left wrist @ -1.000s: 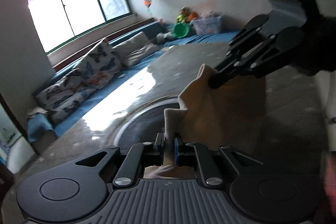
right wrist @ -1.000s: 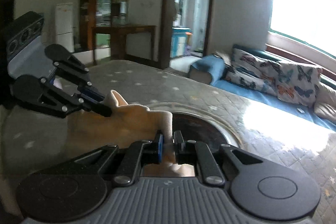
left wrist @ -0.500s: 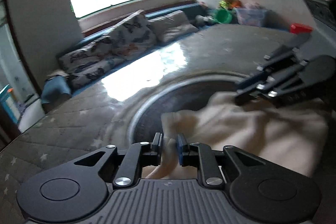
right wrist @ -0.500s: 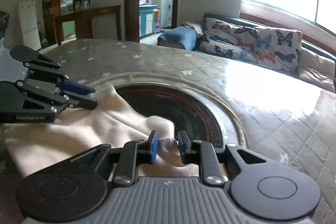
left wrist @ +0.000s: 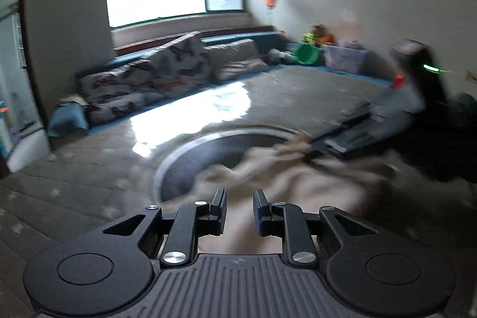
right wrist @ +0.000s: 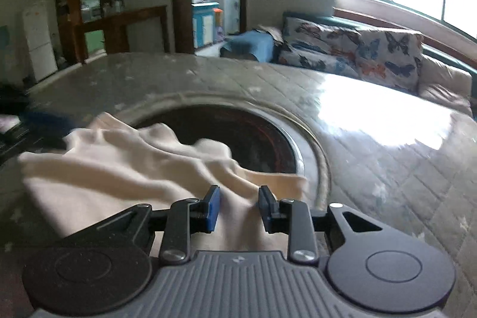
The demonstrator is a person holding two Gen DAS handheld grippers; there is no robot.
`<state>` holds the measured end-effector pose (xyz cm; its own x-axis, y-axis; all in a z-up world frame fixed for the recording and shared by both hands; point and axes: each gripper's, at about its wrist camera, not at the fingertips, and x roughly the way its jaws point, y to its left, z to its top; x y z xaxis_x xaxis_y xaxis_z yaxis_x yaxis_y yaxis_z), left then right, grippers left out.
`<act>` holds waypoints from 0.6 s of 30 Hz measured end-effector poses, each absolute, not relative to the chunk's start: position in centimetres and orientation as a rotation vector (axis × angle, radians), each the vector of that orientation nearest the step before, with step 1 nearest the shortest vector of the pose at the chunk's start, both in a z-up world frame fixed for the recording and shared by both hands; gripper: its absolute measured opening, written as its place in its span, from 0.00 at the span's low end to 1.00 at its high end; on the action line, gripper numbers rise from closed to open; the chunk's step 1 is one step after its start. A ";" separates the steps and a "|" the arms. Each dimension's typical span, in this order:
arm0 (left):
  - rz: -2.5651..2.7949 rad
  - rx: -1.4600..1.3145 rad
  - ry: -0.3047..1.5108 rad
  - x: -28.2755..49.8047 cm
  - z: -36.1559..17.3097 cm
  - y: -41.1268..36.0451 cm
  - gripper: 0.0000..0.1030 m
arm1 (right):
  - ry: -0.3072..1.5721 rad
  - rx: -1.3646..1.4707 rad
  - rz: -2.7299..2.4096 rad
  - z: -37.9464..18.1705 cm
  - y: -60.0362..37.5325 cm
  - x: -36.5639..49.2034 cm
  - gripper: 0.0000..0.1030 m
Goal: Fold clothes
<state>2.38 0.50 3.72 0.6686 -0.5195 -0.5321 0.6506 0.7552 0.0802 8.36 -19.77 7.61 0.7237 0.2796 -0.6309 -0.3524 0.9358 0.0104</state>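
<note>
The left gripper (left wrist: 240, 206) is hovering low over the near edge of the cream cloth (right wrist: 119, 169), its jaws opening to a narrow gap with the fabric lying between the pads but no longer pinched. The cloth is lying rumpled on the grey quilted table (right wrist: 387, 157), its far folds spilling over the rim of the dark round inset (right wrist: 253, 136) at the table's middle. The right gripper (right wrist: 239, 206) is likewise opening narrowly, a loose ridge of cloth sitting between its blue pads (right wrist: 213, 206) unclamped.
</note>
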 end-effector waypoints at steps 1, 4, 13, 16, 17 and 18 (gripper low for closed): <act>-0.676 0.297 0.515 1.9 3.4 0.4 0.21 | 0.684 -0.103 0.334 7.4 -19.9 8.6 0.27; -0.682 0.321 0.538 0.9 2.5 0.3 0.21 | 0.676 -0.096 0.324 8.0 -19.9 8.8 0.27; -0.754 0.298 0.500 -1.0 2.2 -1.0 0.24 | 0.697 -0.191 0.546 9.2 -13.6 9.3 0.27; -0.755 0.293 0.521 -1.0 1.2 -1.1 0.24 | 0.716 -0.217 0.558 8.6 -11.9 10.2 0.27; -0.756 0.284 0.530 -0.9 1.0 -1.0 0.24 | 0.723 -0.225 0.560 8.4 -11.4 10.5 0.27; -0.758 0.280 0.533 -0.9 0.8 -0.9 0.24 | 0.729 -0.233 0.559 8.2 -11.0 10.9 0.27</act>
<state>-0.95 -0.93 0.84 0.6030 -0.5764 -0.5515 0.7144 0.6978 0.0518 10.92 -10.97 8.18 0.6088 0.3997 -0.6853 -0.5575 0.8301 -0.0111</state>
